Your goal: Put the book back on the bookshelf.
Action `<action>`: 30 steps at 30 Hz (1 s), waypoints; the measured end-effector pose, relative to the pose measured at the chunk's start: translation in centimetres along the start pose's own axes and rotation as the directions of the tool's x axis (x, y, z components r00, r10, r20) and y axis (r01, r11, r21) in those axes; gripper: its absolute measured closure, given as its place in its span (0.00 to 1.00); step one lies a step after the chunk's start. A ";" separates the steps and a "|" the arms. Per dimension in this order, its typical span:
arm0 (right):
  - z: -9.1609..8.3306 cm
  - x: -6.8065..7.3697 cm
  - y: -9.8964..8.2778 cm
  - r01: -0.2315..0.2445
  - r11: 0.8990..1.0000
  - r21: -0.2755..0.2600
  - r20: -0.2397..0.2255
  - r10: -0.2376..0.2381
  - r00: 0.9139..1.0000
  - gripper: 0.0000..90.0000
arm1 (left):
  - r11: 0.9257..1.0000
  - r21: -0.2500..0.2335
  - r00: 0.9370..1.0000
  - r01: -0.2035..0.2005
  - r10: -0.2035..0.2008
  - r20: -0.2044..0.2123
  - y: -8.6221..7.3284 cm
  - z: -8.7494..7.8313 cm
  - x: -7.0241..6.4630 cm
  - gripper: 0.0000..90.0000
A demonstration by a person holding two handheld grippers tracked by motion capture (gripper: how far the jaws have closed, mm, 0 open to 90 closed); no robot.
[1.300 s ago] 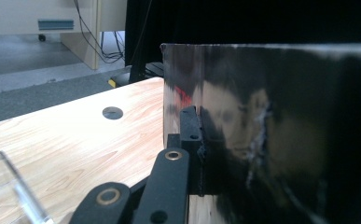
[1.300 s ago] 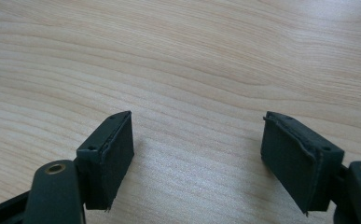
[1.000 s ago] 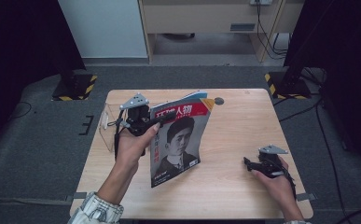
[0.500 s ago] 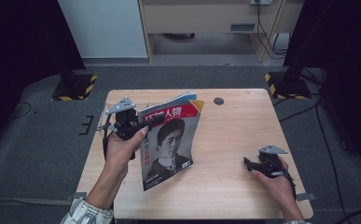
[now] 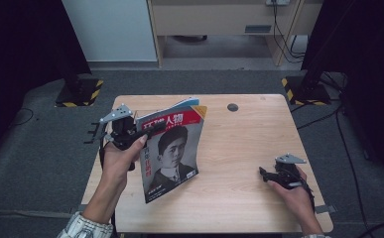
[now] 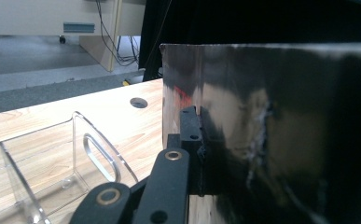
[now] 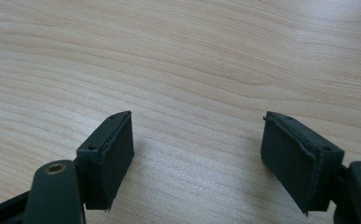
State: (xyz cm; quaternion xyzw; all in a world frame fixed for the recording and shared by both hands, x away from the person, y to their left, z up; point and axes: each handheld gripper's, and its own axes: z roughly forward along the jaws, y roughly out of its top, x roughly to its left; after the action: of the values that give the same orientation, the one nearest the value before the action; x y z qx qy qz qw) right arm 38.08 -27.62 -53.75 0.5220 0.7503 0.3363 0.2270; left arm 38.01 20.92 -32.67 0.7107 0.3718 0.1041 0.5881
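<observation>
Above the table's (image 5: 239, 148) left half, magazine (image 5: 172, 148) held upright, clamped at its edge by left gripper (image 5: 147, 135) — could slip or sag past the clear acrylic rack (image 6: 52, 163). Right gripper (image 5: 271, 174) resting on the wood, jaws apart, holding nothing.

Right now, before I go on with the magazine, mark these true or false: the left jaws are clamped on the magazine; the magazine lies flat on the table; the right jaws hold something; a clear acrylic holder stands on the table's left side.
1. The left gripper is clamped on the magazine: true.
2. The magazine lies flat on the table: false. It is held up, tilted, with its cover facing the high view.
3. The right gripper holds something: false. Its jaws stand open with bare wood between them.
4. A clear acrylic holder stands on the table's left side: true, beside the left gripper.
</observation>
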 end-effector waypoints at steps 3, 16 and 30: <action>0.0 0.0 0.0 -0.003 1.000 -0.001 0.001 0.003 1.000 0.28 | 1.000 -0.005 1.000 0.002 -0.002 -0.002 0.0 -0.5 0.1 0.96; 0.0 0.0 0.0 0.001 1.000 0.001 0.000 -0.001 1.000 0.28 | 1.000 -0.012 1.000 0.005 -0.006 -0.027 -0.3 -2.6 0.9 0.96; 0.0 0.1 0.0 -0.002 1.000 -0.001 -0.001 0.002 1.000 0.28 | 1.000 -0.021 0.998 0.012 -0.014 -0.062 -0.8 -4.7 2.0 0.96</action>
State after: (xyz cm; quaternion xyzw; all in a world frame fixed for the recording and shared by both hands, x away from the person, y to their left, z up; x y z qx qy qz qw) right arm 38.03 -27.53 -53.75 0.5224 0.7498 0.3370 0.2268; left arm 36.34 25.76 -32.63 0.6985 0.3935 0.1262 0.5842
